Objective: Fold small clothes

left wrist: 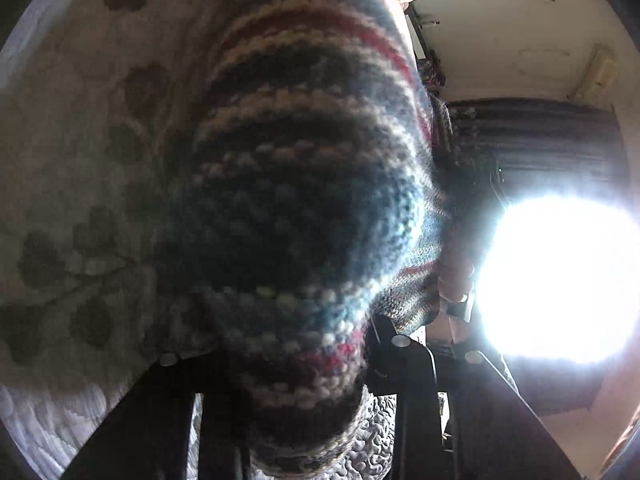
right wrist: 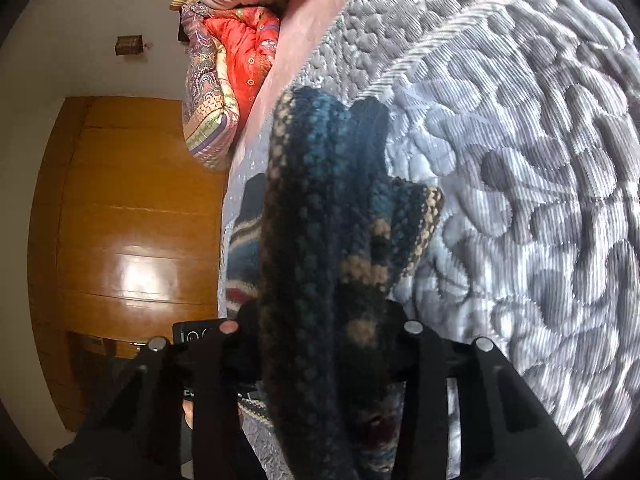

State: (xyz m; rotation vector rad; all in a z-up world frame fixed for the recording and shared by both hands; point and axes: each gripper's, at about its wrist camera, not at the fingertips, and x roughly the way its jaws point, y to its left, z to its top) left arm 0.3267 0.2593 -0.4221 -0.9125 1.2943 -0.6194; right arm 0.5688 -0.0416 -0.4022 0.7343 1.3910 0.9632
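One knit garment (right wrist: 320, 240), seemingly lengthwise forward.

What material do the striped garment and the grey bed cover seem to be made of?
Garment: looks like thick knitted wool or acrylic yarn; coarse loops and fuzzy fibres show along the stripes, and the finish is matte. Bed cover: seems a quilted woven fabric, perhaps polyester; it has puffed stitched shapes, fine ribbing and a slight sheen.

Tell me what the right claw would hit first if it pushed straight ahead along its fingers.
The right claw is already bunched around the striped knit garment, so that moves with it. Beyond the knit, the first thing in line looks like the grey quilted bedspread, though the depth is hard to judge.
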